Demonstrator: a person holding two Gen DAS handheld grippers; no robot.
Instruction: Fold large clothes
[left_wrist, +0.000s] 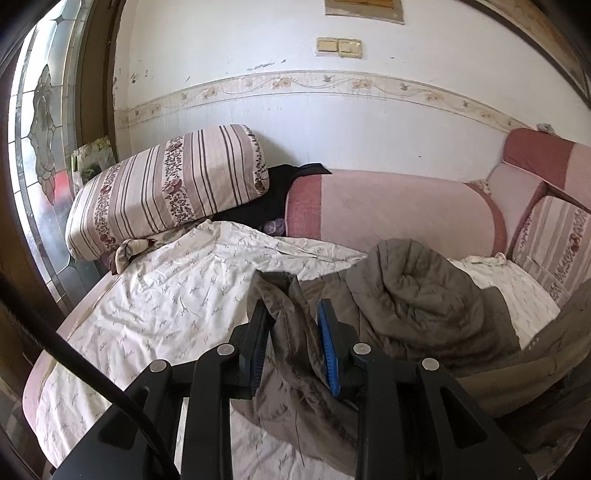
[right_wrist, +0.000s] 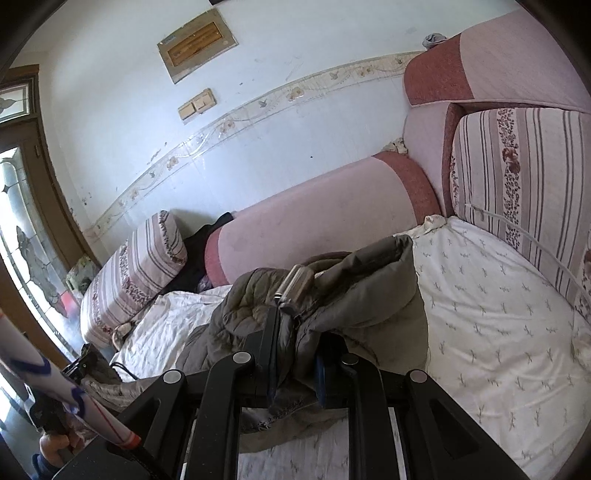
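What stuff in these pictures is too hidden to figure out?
- Left wrist view: the gray coat is bunched up, so its sleeves cannot be told apart.
- Left wrist view: the black cloth is mostly behind the striped pillow.
- Right wrist view: the right gripper has coat fabric covering its jaws' tips.
- Right wrist view: the wall panel has unreadable print.

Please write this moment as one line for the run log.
left gripper: around jacket fabric | right gripper: shut on jacket | jacket: bunched on sheet
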